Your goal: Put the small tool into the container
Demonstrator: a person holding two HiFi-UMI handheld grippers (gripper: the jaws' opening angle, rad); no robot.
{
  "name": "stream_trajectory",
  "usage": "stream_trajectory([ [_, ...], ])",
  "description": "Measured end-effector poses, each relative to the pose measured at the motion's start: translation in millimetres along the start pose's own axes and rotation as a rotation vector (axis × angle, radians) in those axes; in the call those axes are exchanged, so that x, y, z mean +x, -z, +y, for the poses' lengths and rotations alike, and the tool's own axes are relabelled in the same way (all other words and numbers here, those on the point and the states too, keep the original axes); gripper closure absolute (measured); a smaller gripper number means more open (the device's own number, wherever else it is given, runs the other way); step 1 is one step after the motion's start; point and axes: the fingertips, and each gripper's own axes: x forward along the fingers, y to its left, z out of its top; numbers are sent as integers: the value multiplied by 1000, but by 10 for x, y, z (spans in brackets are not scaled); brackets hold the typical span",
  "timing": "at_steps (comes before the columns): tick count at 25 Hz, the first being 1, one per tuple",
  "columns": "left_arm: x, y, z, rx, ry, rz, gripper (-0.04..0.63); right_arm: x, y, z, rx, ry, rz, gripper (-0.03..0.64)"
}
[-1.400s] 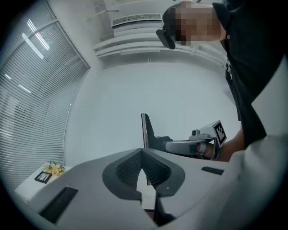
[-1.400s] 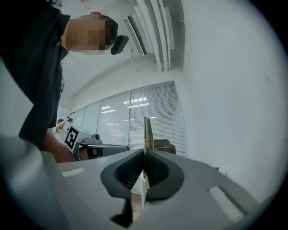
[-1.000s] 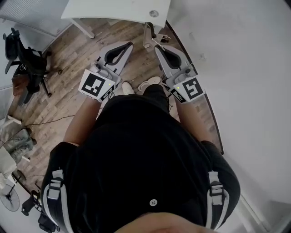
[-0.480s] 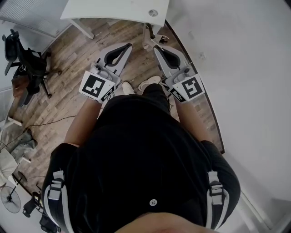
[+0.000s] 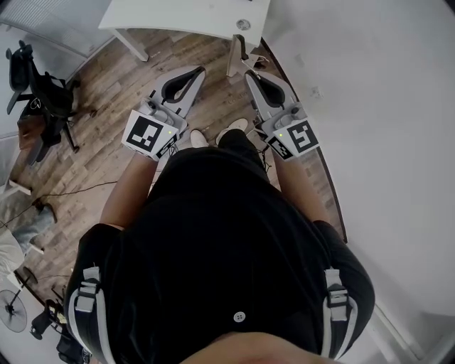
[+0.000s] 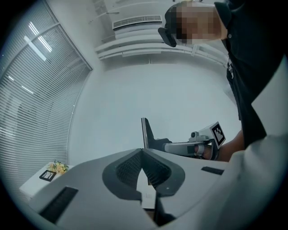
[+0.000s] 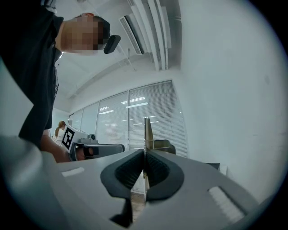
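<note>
Both closed: left hand-held gripper (image 5: 201,70), right hand-held gripper (image 5: 249,73); head view alone shows chair (image 5: 39,96)

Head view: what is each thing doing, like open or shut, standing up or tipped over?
left gripper: shut, nothing between the jaws, held level.
right gripper: shut, nothing between the jaws, held level.
black office chair: upright, nobody in it.
white table: standing upright.

The left gripper (image 5: 195,70) and the right gripper (image 5: 249,74) are side by side, with the table (image 5: 178,15) ahead of them. A chair (image 5: 39,92) stands on the floor (image 5: 106,114) at the left, and a wall (image 5: 384,106) is at the right.
</note>
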Motion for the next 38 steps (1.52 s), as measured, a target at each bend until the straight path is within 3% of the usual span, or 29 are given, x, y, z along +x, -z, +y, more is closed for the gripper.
stream_trajectory([
  [11, 175, 266, 120, -26, 8, 35, 588, 39, 200, -186, 14, 15, 14, 604],
  [22, 275, 332, 118, -13, 41, 29, 588, 68, 274, -338, 29, 4, -41, 604],
  [27, 847, 246, 414, -11, 27, 41, 588, 315, 164, -966, 46, -4, -38, 604],
  [38, 1468, 208, 842, -24, 3, 53, 588, 685, 123, -1649, 57, -31, -23, 604],
])
